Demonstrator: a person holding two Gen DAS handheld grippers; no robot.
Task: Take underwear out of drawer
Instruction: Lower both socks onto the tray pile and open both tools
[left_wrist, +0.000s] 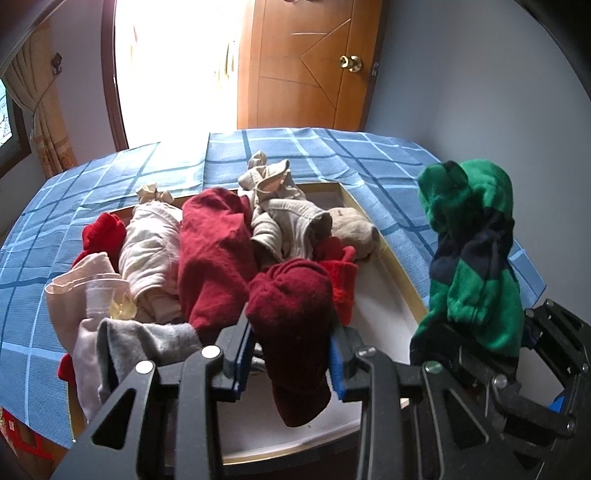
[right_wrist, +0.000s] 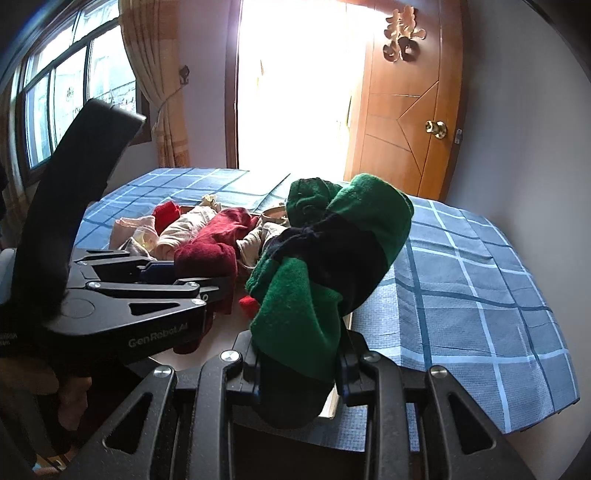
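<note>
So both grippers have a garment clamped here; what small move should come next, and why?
Probably carry both sideways and set them on the blue checked cloth: the left gripper holds a dark red garment, the right gripper a green and navy one, both above the drawer.

The right claw (right_wrist: 297, 363) clamps a green-and-navy garment (right_wrist: 328, 254) above the blue checked cloth (right_wrist: 469, 280).

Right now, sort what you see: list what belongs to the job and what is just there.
Job:
left gripper, shut on dark red garment
right gripper, shut on green and navy garment
drawer
pile of garments

Just there:
blue checked cloth
wooden door
curtain
</note>
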